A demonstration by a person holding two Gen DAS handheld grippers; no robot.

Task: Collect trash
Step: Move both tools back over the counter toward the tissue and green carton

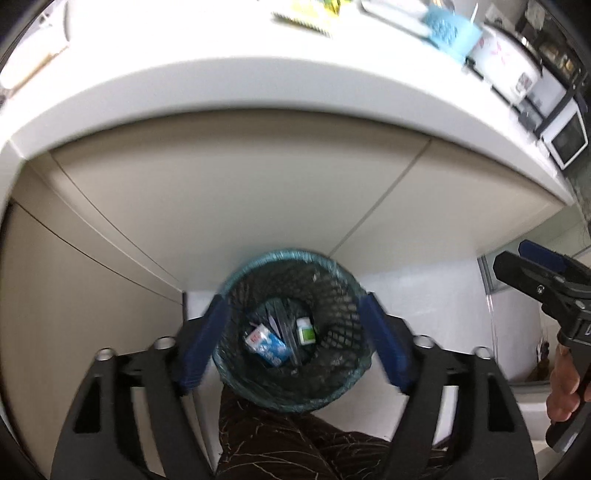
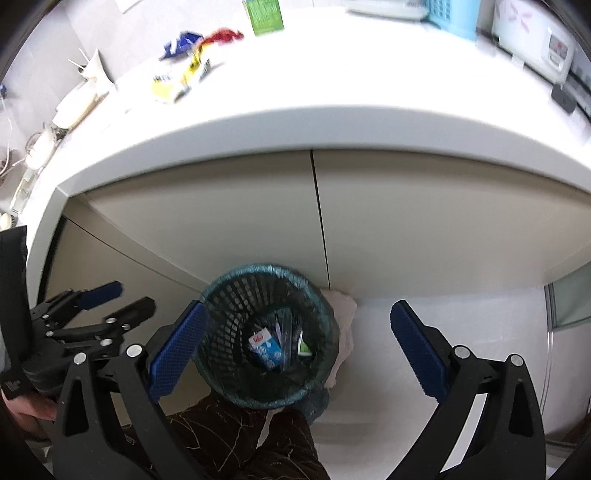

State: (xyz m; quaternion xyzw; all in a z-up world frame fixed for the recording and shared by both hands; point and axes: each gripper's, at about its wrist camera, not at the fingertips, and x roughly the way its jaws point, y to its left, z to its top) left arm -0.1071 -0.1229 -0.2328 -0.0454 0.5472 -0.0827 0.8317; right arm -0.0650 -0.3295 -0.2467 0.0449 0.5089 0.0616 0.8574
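Note:
A black mesh trash bin (image 1: 343,291) with a teal liner stands on the floor against the cabinet; it also shows in the right wrist view (image 2: 232,299). Inside lie a blue and white carton (image 1: 267,343) (image 2: 266,349), a small white bottle with a green label (image 1: 306,330) (image 2: 303,345) and clear plastic. My left gripper (image 1: 293,341) is open and empty, right above the bin. My right gripper (image 2: 299,345) is open and empty, above the bin's right side. More trash lies on the white counter: a yellow wrapper (image 2: 177,79), blue and red wrappers (image 2: 201,38) and a green carton (image 2: 264,14).
The white counter (image 2: 332,110) overhangs beige cabinet doors (image 2: 406,221). A blue basket (image 1: 448,29), a rice cooker (image 1: 506,62) and a microwave (image 1: 565,138) stand at the counter's right. A cloth (image 2: 343,332) lies beside the bin. My patterned trouser leg (image 1: 288,443) is below.

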